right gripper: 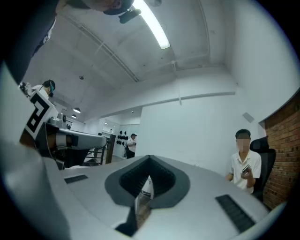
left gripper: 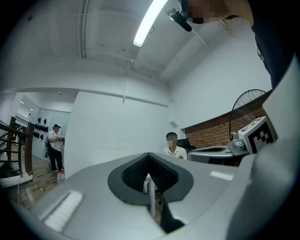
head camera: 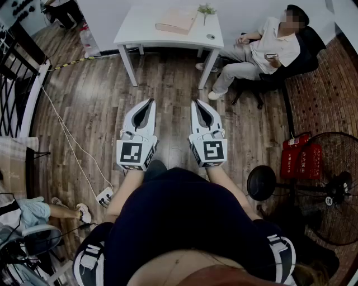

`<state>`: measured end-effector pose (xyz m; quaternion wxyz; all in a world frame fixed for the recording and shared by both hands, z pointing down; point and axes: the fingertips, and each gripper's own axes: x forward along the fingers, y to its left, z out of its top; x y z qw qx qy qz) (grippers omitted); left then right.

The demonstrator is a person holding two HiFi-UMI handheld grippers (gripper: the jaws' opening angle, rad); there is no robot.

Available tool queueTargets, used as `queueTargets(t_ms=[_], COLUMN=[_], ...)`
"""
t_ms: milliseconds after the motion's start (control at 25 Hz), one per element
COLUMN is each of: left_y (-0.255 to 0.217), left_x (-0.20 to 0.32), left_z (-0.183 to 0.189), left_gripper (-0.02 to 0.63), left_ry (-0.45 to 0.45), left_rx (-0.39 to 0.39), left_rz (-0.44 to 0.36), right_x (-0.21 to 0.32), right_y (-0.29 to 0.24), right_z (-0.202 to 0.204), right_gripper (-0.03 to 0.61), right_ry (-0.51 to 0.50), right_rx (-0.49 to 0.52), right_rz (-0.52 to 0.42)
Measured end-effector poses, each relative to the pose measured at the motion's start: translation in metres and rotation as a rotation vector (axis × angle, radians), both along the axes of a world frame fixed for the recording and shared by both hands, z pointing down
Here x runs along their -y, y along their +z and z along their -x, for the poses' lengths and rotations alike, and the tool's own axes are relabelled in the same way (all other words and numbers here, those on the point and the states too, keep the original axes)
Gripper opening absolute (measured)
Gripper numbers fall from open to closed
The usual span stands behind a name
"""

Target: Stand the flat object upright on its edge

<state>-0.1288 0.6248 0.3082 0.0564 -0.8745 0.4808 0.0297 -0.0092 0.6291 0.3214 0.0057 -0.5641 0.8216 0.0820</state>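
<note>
Task not begun. Left gripper and right gripper both closed, empty, held side by side over wooden floor. Flat tan object lies flat on white worktop, well ahead. Approach, grasp, upending all left.

A dark wood floor runs to a white wall. A white table stands against the wall, with a small plant at its far right corner. Right of the table a person sits in a black chair by a brick wall. Two red extinguishers and a black fan stand nearer. A tube light is lit on the ceiling. A black railing lines the left.
</note>
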Motion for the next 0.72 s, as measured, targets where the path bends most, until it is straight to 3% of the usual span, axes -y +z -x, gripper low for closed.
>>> queueTargets(t_ms=[440,720], left_y=[-0.003,0.002], left_x=[-0.001,0.027], left_z=[0.002,0.007], left_gripper=[0.011,0.015], left_ry=[0.002,0.013], left_rx=[0.004,-0.026], left_rz=[-0.016,0.014], right_x=[0.0,0.025], right_y=[-0.002,0.002], right_z=[-0.005,-0.008], right_gripper=[0.012,0.012], right_ry=[0.031,0.051], right_rx=[0.023,0.009], right_rz=[-0.009,0.019])
